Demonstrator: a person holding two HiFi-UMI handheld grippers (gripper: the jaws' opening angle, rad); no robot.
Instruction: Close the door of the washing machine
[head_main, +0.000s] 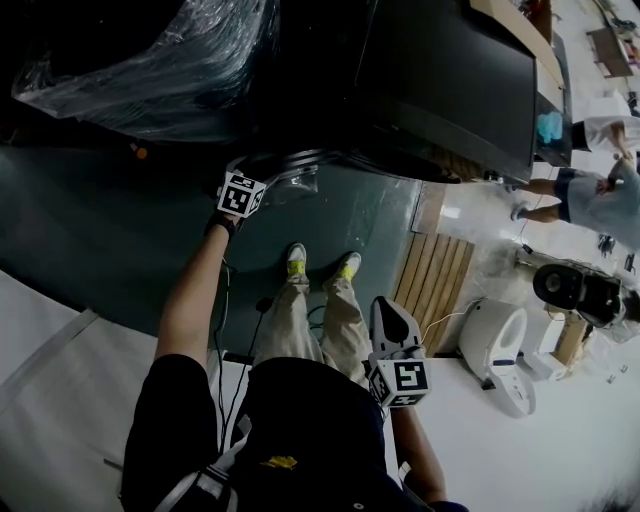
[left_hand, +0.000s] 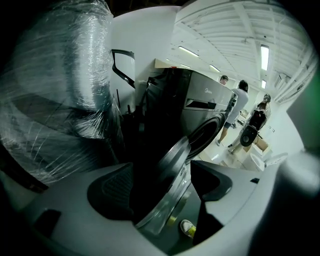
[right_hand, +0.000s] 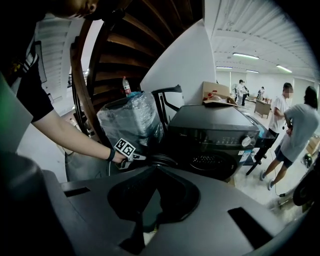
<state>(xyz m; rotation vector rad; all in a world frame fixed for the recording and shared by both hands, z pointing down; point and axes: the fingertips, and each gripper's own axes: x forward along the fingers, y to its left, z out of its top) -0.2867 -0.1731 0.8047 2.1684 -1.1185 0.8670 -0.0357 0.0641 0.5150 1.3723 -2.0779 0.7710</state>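
Note:
The dark front-loading washing machine (head_main: 450, 80) (right_hand: 215, 132) stands ahead of me, and its round door (head_main: 292, 180) (left_hand: 172, 185) hangs open, swung out to the left. My left gripper (head_main: 268, 180) (left_hand: 162, 192) reaches to the door's free edge. The chrome rim fills the gap between its two pads (left_hand: 112, 192), so it is shut on the door. From the right gripper view the left gripper (right_hand: 141, 158) appears at the door (right_hand: 162, 161). My right gripper (head_main: 385, 308) (right_hand: 156, 172) is held back near my hip, shut and empty.
A large plastic-wrapped bundle (head_main: 150, 60) (left_hand: 60, 100) stands just left of the machine. A wooden pallet (head_main: 432, 270) and a white appliance (head_main: 497, 350) lie on the floor to the right, with people (head_main: 590, 170) beyond. Cables (head_main: 222, 330) run by my feet.

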